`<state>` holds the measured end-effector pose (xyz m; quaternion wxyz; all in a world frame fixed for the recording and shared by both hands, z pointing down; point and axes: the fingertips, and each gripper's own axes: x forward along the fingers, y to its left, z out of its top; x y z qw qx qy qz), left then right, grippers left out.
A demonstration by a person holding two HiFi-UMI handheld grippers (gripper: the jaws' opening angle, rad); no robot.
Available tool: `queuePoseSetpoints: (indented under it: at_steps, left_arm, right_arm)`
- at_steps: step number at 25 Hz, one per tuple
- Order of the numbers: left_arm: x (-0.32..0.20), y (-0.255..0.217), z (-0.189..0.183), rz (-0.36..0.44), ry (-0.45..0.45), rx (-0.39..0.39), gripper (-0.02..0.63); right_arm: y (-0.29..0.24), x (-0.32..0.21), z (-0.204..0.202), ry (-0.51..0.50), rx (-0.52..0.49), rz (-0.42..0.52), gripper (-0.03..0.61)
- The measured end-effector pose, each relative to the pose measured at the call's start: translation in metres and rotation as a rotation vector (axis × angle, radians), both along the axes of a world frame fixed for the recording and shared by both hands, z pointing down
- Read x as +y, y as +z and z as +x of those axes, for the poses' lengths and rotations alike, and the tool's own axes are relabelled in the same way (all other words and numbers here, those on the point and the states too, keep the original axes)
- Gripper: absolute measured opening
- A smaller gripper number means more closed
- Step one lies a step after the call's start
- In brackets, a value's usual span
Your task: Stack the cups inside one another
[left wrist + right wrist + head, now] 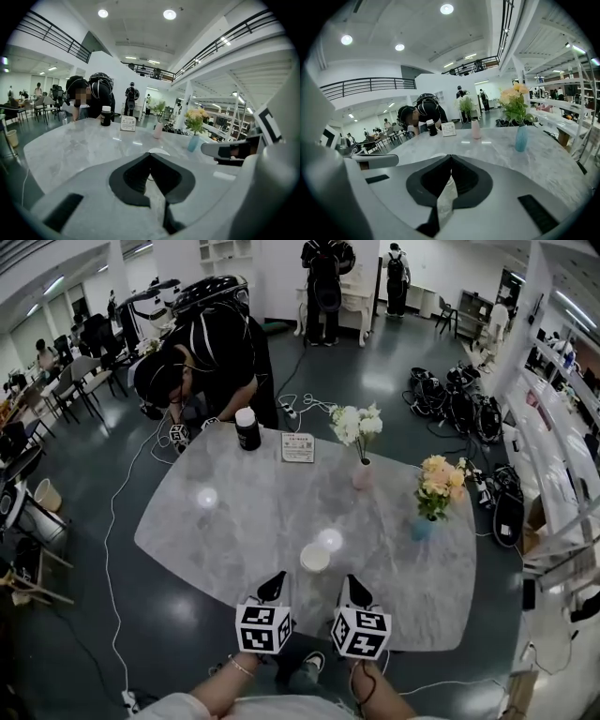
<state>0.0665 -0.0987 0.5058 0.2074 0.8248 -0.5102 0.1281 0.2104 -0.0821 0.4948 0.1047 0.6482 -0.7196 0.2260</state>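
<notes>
At the near edge of the marble desk (234,521), left claw (273,586) closed on nothing; upright white cup (315,559), plain and round-rimmed, just inside that edge between both claws' tips; right claw (356,592) likewise pinched closed, empty.

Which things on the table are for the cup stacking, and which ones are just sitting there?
For the job: white cup; left hand-held gripper; right hand-held gripper.
Just lying about: black jar with a white lid; sign card; pink vase of white flowers; blue vase of yellow flowers.
</notes>
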Motion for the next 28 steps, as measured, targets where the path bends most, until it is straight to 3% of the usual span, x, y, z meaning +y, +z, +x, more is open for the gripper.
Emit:
queuePoseSetpoints:
  at_steps: [7, 21, 28]
  left_arm:
    - [0.023, -0.013, -0.002, 0.024, 0.027, 0.000, 0.000]
    - [0.055, -0.027, -0.032, 0.052, 0.153, 0.076, 0.000]
    - [0.065, -0.027, -0.039, 0.037, 0.106, 0.111, 0.000]
  right_arm:
    - [-0.008, 0.018, -0.013, 0.002, -0.004, 0.015, 0.008]
    - [-0.016, 0.065, -0.056, 0.159, 0.024, 0.033, 0.008]
    - [-0.019, 0.076, -0.058, 0.144, 0.032, 0.044, 0.007]
